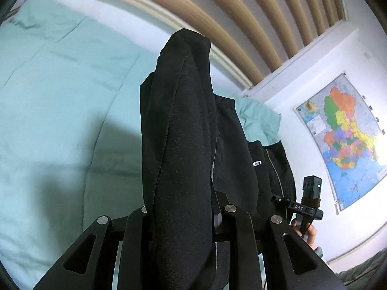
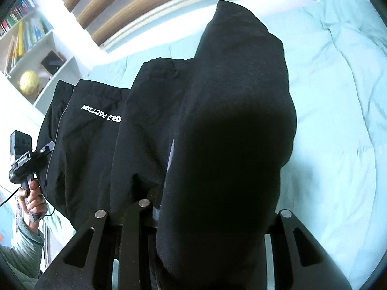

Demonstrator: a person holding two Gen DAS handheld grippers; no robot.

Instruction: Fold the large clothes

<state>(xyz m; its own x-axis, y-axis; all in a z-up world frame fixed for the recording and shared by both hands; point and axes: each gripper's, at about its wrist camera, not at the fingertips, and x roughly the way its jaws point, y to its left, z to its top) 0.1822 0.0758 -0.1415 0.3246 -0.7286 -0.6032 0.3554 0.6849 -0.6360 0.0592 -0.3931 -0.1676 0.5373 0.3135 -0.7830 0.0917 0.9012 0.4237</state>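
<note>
A large black garment (image 1: 232, 145) with white lettering (image 2: 101, 113) and thin grey piping hangs lifted above the bed, stretched between the two grippers. My left gripper (image 1: 179, 145) is shut on one bunched end; the cloth drapes over its fingers and hides them. The right gripper (image 2: 225, 145) is shut on the other end, its fingers buried under a thick black fold. Each view shows the other tool at the garment's far edge: the right gripper (image 1: 310, 200) held by a hand, and the left gripper (image 2: 26, 154) held by a hand in a pale green sleeve.
A pale teal bed cover (image 1: 60, 96) (image 2: 338, 96) lies wrinkled under the garment. A wooden slatted headboard (image 1: 241, 12) runs behind the bed. A coloured wall map (image 1: 343, 140) hangs at one side. A white shelf (image 2: 67, 62) holds books and a yellow ball (image 2: 29, 79).
</note>
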